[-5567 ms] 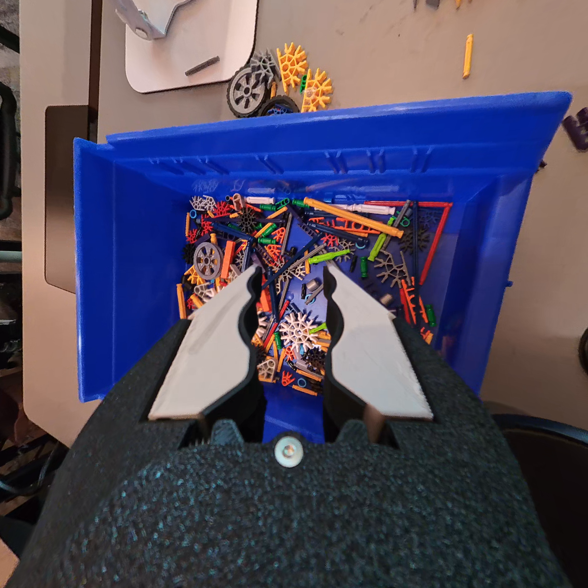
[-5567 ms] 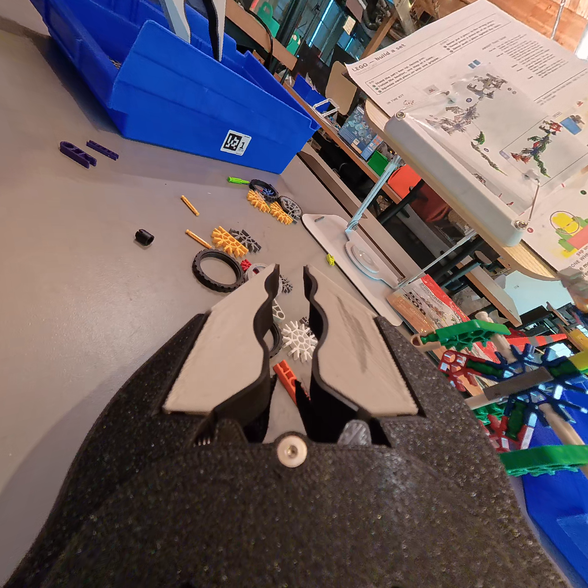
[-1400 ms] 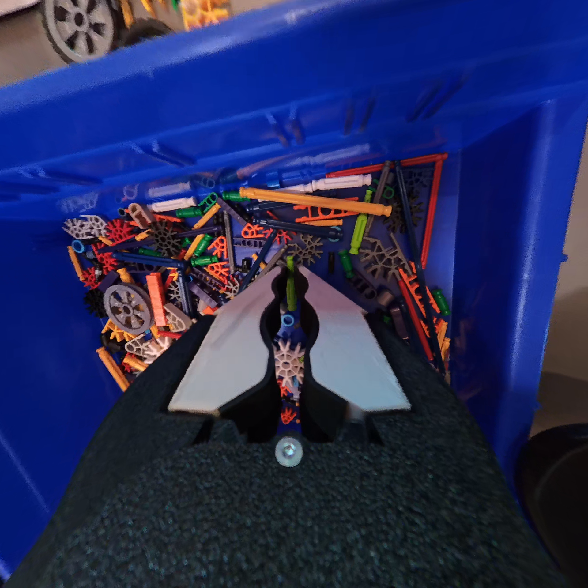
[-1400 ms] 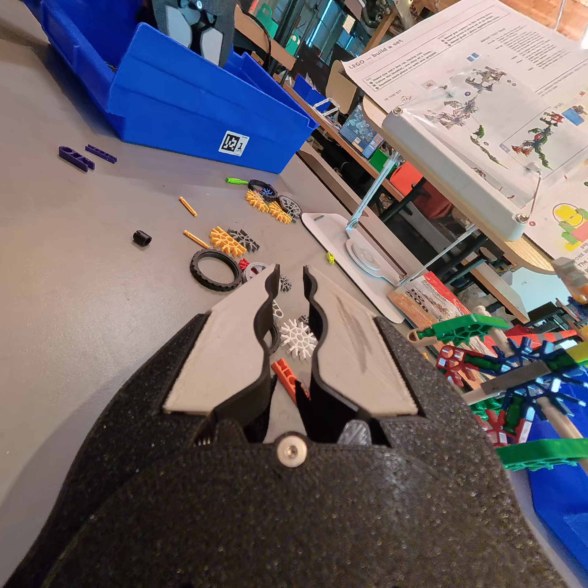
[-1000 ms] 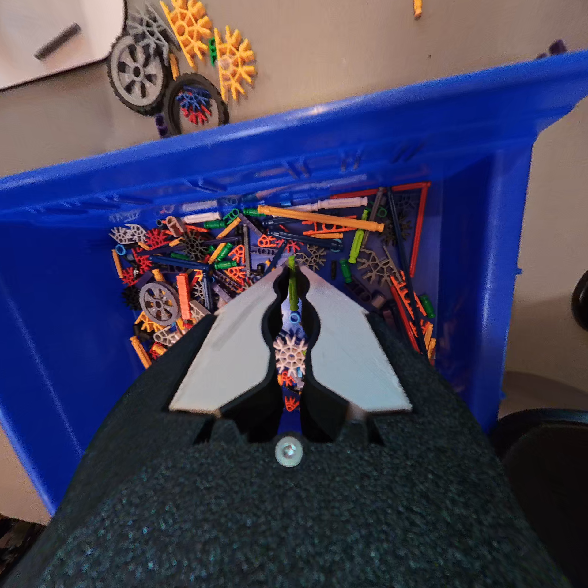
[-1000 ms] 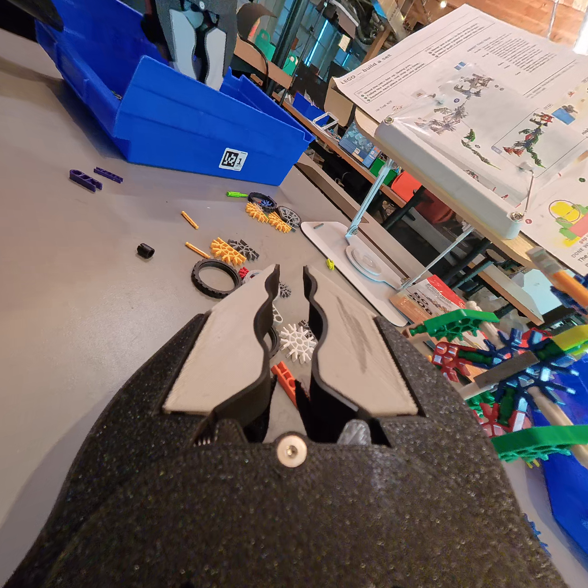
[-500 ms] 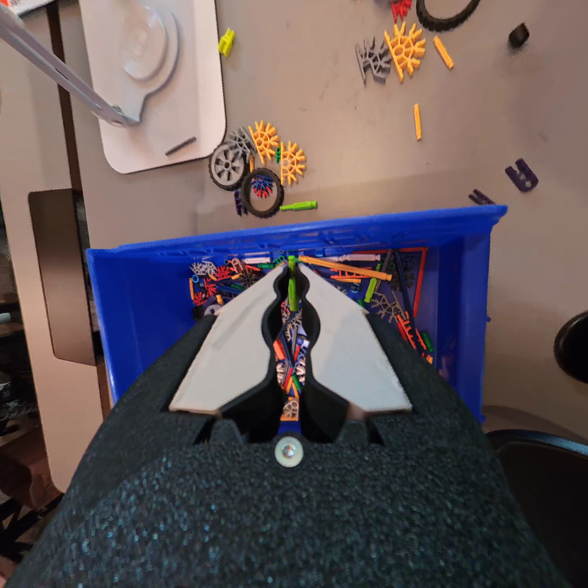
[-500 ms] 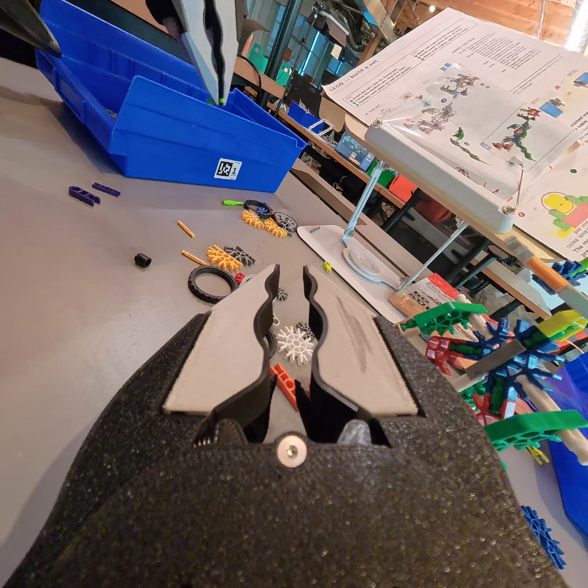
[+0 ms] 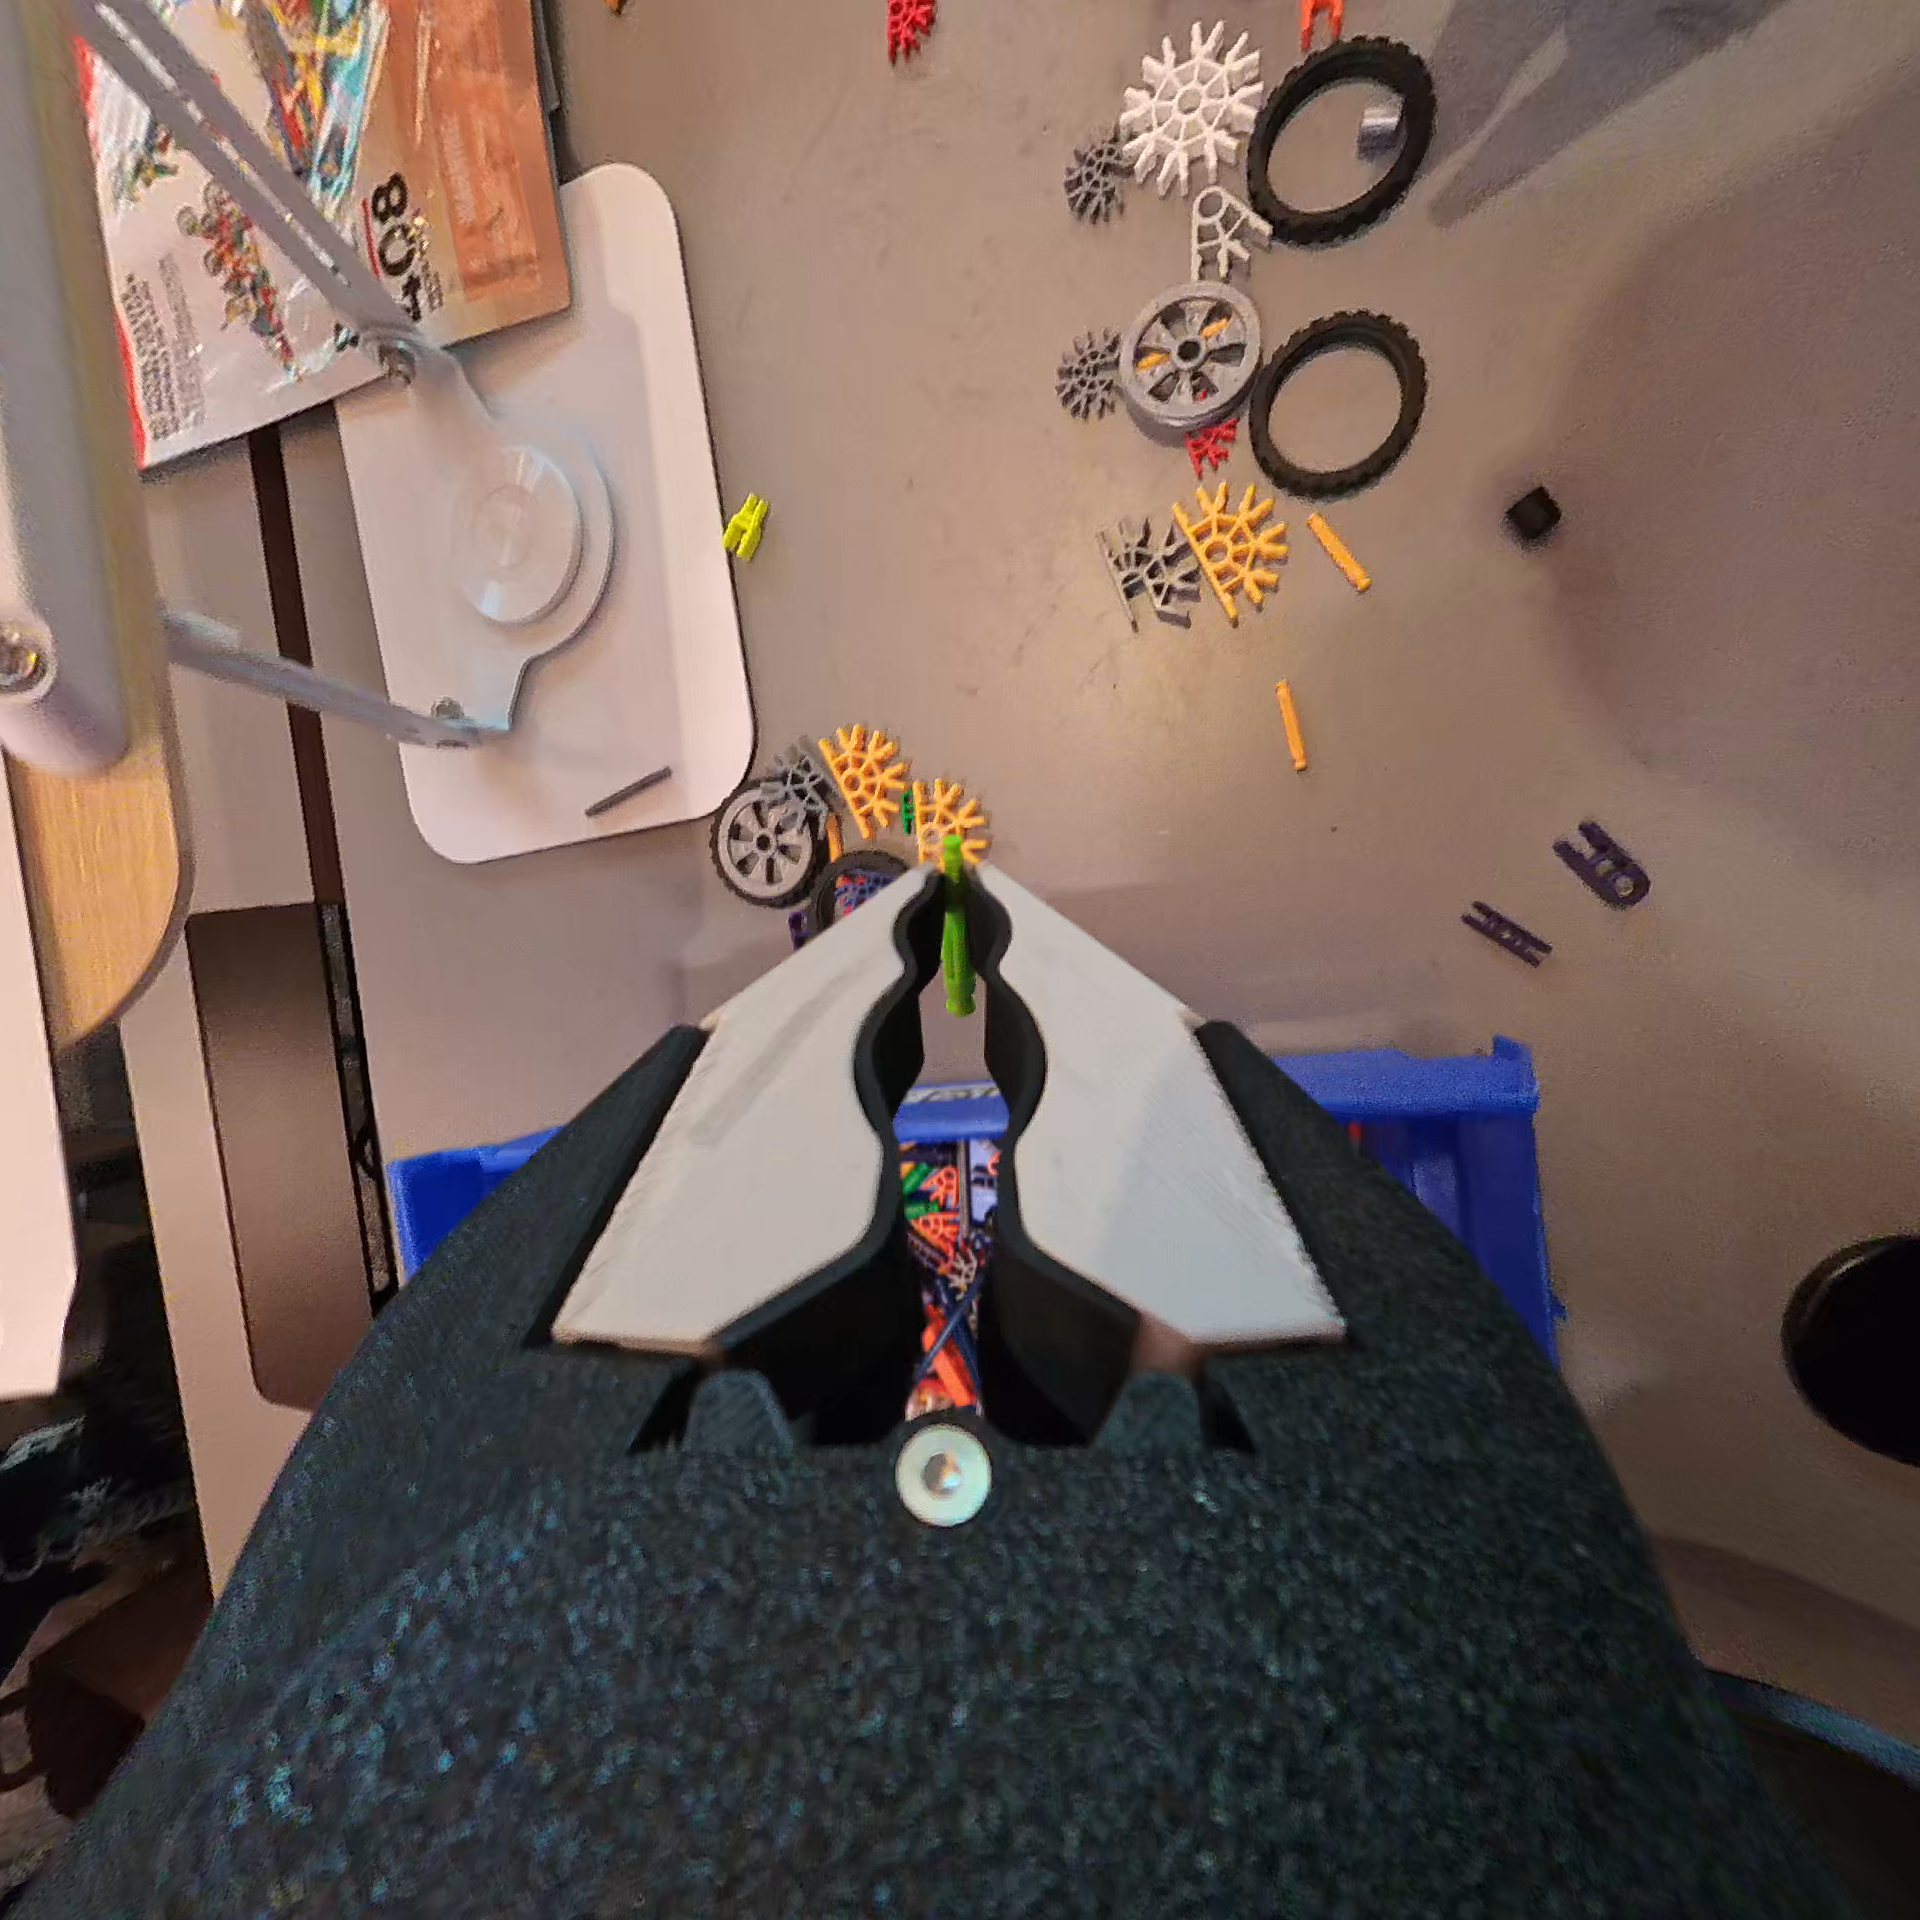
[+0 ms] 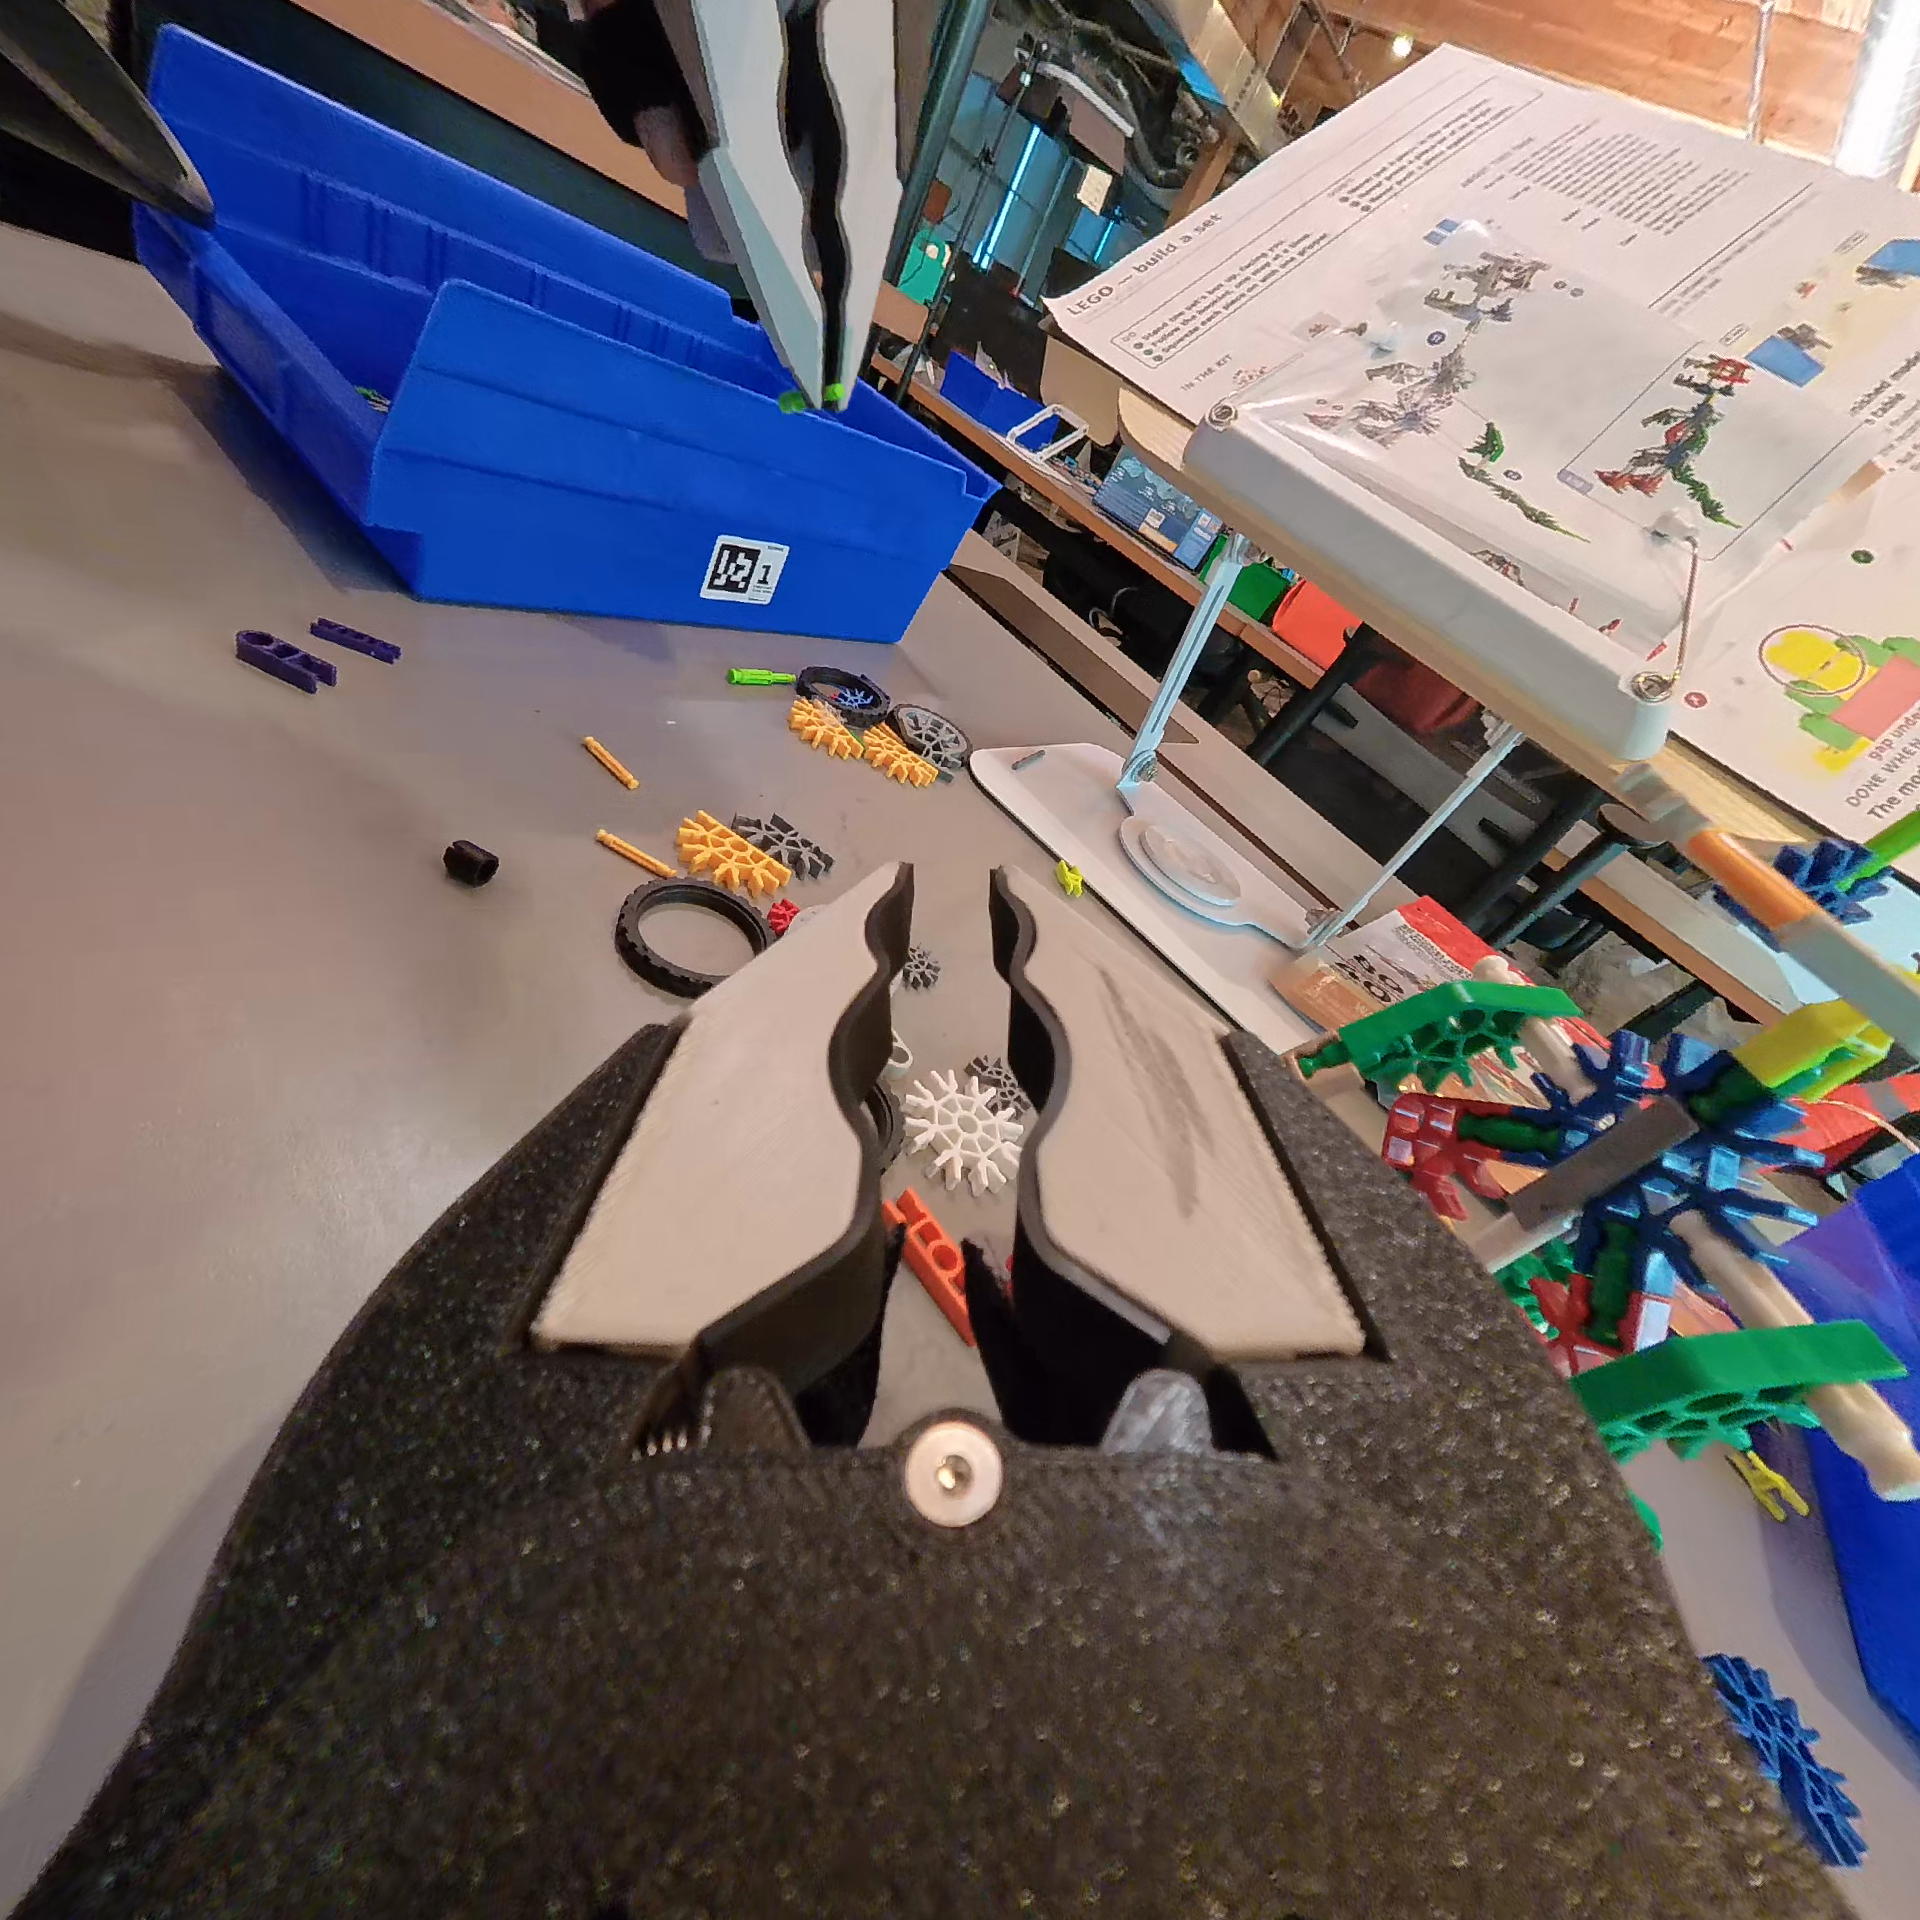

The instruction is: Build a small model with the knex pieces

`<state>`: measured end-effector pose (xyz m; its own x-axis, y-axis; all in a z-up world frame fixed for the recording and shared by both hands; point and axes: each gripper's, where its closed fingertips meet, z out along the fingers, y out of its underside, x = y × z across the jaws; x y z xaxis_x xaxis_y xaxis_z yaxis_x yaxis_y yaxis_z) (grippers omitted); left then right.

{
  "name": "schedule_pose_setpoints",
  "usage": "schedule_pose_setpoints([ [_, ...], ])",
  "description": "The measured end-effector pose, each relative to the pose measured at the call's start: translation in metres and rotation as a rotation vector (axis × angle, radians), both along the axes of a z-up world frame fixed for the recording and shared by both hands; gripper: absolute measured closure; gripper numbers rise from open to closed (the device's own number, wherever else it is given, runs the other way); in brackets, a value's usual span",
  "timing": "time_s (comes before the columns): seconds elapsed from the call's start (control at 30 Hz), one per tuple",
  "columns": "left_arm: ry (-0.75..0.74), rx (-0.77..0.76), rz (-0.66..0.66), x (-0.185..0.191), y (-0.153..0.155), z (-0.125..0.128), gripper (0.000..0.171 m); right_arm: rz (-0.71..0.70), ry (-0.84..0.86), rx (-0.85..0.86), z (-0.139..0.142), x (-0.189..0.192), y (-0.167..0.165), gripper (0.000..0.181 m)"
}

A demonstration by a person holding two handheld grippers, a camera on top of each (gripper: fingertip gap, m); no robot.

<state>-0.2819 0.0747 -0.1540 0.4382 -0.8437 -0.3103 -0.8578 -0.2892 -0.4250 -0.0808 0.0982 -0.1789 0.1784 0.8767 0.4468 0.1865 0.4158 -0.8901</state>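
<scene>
My left gripper (image 9: 953, 878) is shut on a short lime green rod (image 9: 954, 940) and holds it high above the blue bin (image 9: 1455, 1091) of mixed construction pieces. It also shows in the right wrist view (image 10: 816, 400), pointing down with the green rod (image 10: 795, 403) at its tips, above the bin (image 10: 582, 488). My right gripper (image 10: 951, 883) is open and empty, low over the grey table. A white snowflake connector (image 10: 961, 1127) and an orange connector (image 10: 930, 1252) lie between its fingers.
Loose pieces lie on the table: black tyres (image 9: 1335, 416), a grey wheel (image 9: 1190, 358), yellow connectors (image 9: 1226, 540), purple pieces (image 9: 1600, 862), another green rod (image 10: 758, 677). A white stand base (image 9: 540, 520) holds an instruction sheet (image 10: 1558, 343). A built model (image 10: 1662, 1174) stands at right. About 20 centimeters separates my left fingertips from my right. The right tips stand about 10 centimeters off the grey wheel (image 9: 1190, 358).
My left gripper dipped into the bin, shut on the lime green rod, and has risen out and well above the bin. My right gripper has stayed open and tilted slightly.
</scene>
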Motion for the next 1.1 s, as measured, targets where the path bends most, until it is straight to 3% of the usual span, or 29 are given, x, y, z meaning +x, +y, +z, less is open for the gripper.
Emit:
schedule_pose_setpoints([
  [1.1, 0.039, -0.138, -0.182, 0.055, 0.012, -0.051, 0.17, 0.0, -0.003, 0.006, 0.0, 0.001, 0.0, 0.168],
])
